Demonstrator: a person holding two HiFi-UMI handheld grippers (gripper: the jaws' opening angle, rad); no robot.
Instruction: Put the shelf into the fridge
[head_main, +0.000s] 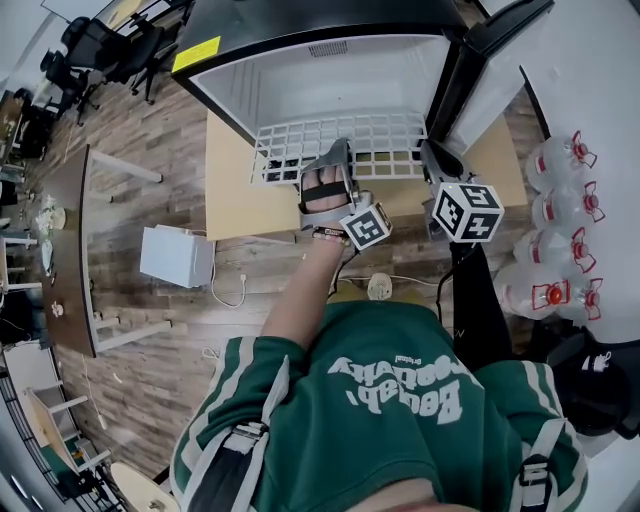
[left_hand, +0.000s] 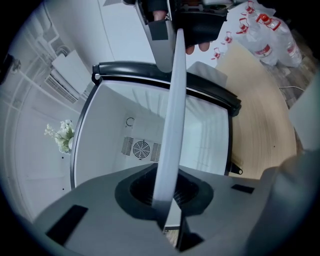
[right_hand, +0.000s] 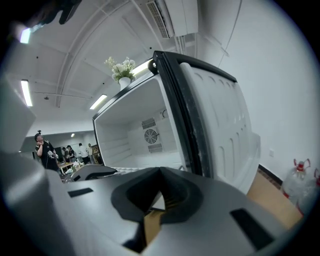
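Currently the shelf (head_main: 380, 140), a white wire grid, is seen lying level in the mouth of the fridge (head_main: 330, 85), with its rear part inside the white cabinet and its front edge projecting over the table (head_main: 235, 180). The left gripper (head_main: 337, 152) is set at that front edge, left of its middle. In the left gripper view the shelf is shown edge-on as a pale band running into the slot between the jaws. These are held only slightly apart, the rim lying against one jaw with a sliver of gap beside it, so nothing is pinched. The right gripper (head_main: 432, 155) is placed near the shelf's right front corner, beside the open door (head_main: 560, 70). Its jaws are parted by a narrow slit through which tan table is seen, and nothing is gripped. A fan grille (left_hand: 141, 148) is set in the fridge's back wall, and flowers (right_hand: 121, 67) are stood on its top. A white box (head_main: 177, 255) is found on the plank floor (head_main: 150, 330) just off the table's near left corner. Water bottles (head_main: 560, 200) are clustered beyond its right edge, and people (right_hand: 45, 150) are visible far back in the room.
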